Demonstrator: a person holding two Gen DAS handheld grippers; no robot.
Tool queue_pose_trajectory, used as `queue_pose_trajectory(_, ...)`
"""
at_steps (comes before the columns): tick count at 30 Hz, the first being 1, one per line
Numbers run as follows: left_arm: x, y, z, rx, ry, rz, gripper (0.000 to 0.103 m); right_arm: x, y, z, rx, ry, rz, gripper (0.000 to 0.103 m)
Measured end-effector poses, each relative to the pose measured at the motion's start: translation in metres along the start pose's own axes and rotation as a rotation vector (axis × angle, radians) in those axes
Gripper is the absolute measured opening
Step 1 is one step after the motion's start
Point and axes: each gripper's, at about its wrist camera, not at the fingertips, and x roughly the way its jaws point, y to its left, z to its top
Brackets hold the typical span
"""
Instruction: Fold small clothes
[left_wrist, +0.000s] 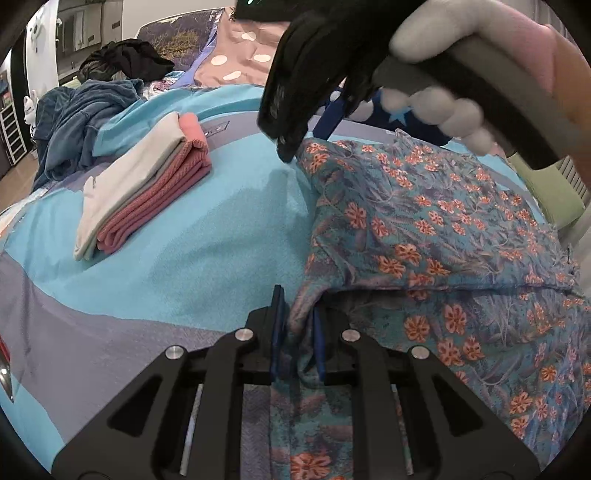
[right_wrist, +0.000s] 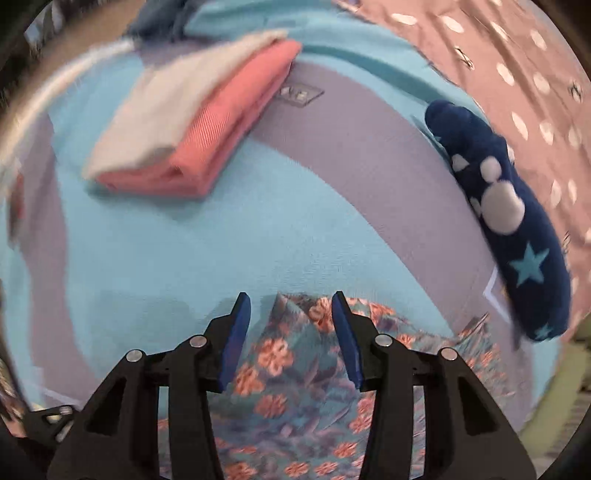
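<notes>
A teal floral garment (left_wrist: 424, 229) lies spread on the bed at the right, partly folded over itself. My left gripper (left_wrist: 297, 306) is shut on its near left edge, with cloth bunched between the blue pads. My right gripper (left_wrist: 288, 147), held by a white-gloved hand (left_wrist: 436, 33), points down at the garment's far left corner. In the right wrist view, the right gripper (right_wrist: 290, 299) has its jaws apart, and the corner of the floral garment (right_wrist: 284, 369) lies between them without either pad pressing on it.
A folded stack, pale grey cloth (left_wrist: 129, 181) over pink cloth (left_wrist: 166, 184), lies to the left on the turquoise bedcover (left_wrist: 203, 240). A navy item with white dots and stars (right_wrist: 517, 240) lies beyond the garment. A blue towel heap (left_wrist: 81, 122) and dark clothes (left_wrist: 125, 59) sit far left.
</notes>
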Motion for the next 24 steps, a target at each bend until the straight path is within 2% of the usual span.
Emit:
queue_pose_trajectory(1, 0.000, 0.000, 0.000, -0.003, -0.001, -0.003, 0.015, 0.000, -0.003, 0.000, 0.014, -0.004, 0.004, 0.002)
queue_pose_trajectory(3, -0.002, 0.003, -0.001, -0.016, -0.016, 0.003, 0.011, -0.014, -0.014, -0.003, 0.080, -0.083, 0.057, 0.002)
queue_pose_trajectory(4, -0.005, 0.005, -0.001, -0.032, -0.030, 0.011, 0.006, -0.022, -0.024, -0.002, 0.135, -0.133, 0.103, 0.001)
queue_pose_trajectory(6, -0.012, 0.013, -0.002, -0.075, -0.061, 0.025, 0.005, -0.031, -0.056, -0.002, 0.306, -0.218, 0.231, 0.001)
queue_pose_trajectory(8, -0.013, 0.022, -0.003, -0.121, -0.063, 0.020, 0.005, -0.023, -0.066, -0.003, 0.337, -0.269, 0.310, 0.001)
queue_pose_trajectory(10, -0.004, 0.027, -0.003, -0.147, -0.006, 0.001, 0.007, -0.014, -0.060, -0.005, 0.294, -0.257, 0.299, 0.000)
queue_pose_trajectory(11, -0.002, 0.030, -0.003, -0.159, 0.003, -0.011, 0.009, -0.011, -0.063, -0.011, 0.306, -0.228, 0.263, 0.001)
queue_pose_trajectory(13, -0.006, 0.034, -0.003, -0.174, -0.005, -0.032, 0.011, -0.022, -0.072, -0.030, 0.346, -0.261, 0.278, 0.005)
queue_pose_trajectory(14, -0.008, 0.036, -0.004, -0.183, -0.009, -0.038, 0.015, -0.033, -0.080, -0.043, 0.366, -0.302, 0.289, 0.006)
queue_pose_trajectory(16, -0.013, 0.042, -0.007, -0.202, -0.014, -0.049, 0.021, -0.059, -0.098, -0.081, 0.392, -0.381, 0.289, 0.015)
queue_pose_trajectory(17, -0.018, 0.045, -0.008, -0.208, -0.025, -0.053, 0.022, -0.072, -0.110, -0.110, 0.408, -0.410, 0.289, 0.017)
queue_pose_trajectory(19, -0.031, 0.047, -0.009, -0.203, -0.057, -0.054, 0.020, -0.085, -0.122, -0.158, 0.441, -0.434, 0.293, 0.020)
queue_pose_trajectory(21, -0.044, 0.046, -0.006, -0.199, -0.093, -0.085, 0.014, -0.090, -0.138, -0.225, 0.500, -0.444, 0.313, 0.021)
queue_pose_trajectory(22, -0.050, 0.042, -0.001, -0.197, -0.111, -0.139, 0.014, -0.086, -0.142, -0.246, 0.524, -0.440, 0.325, 0.021)
queue_pose_trajectory(24, -0.051, 0.032, 0.008, -0.179, -0.120, -0.201, 0.014, -0.074, -0.147, -0.303, 0.599, -0.413, 0.353, 0.021)
